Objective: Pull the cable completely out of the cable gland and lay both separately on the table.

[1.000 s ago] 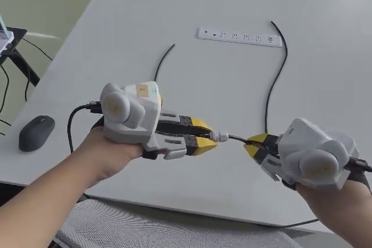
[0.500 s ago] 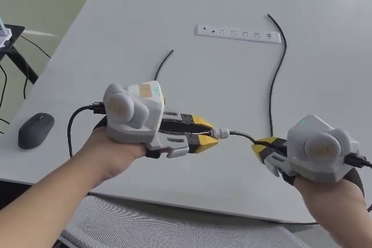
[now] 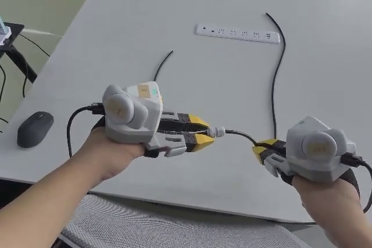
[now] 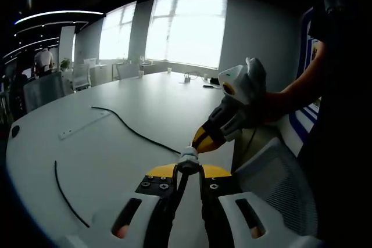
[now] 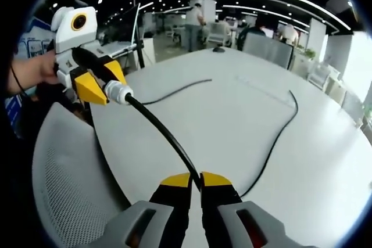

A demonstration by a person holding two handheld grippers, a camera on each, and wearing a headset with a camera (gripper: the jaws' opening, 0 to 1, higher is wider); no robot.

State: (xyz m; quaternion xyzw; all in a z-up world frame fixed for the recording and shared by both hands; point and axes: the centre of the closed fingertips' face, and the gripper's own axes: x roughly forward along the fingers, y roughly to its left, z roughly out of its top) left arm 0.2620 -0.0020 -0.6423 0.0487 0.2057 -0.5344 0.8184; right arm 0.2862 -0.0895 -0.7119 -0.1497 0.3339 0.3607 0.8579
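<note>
My left gripper (image 3: 204, 135) is held over the table's near edge, shut on the small white cable gland (image 3: 216, 132). In the left gripper view the gland (image 4: 189, 158) sits between the yellow tips of that gripper (image 4: 187, 172). A black cable (image 3: 239, 136) runs out of the gland to my right gripper (image 3: 263, 148), which is shut on it. The right gripper view has the cable (image 5: 163, 132) stretching from the gland (image 5: 119, 92) down into my right gripper (image 5: 195, 179). A short span of cable is bare between the two grippers.
A white power strip (image 3: 237, 34) lies at the back of the white table (image 3: 116, 45), with a long black cord (image 3: 278, 79) curving towards the near edge. A short black wire (image 3: 164, 65) and a mouse (image 3: 35, 129) lie to the left. A mesh chair (image 3: 145, 225) stands below.
My right gripper has drawn away to the right with the cable, so more cable shows between it and the gland. The left gripper has stayed about where it was.
</note>
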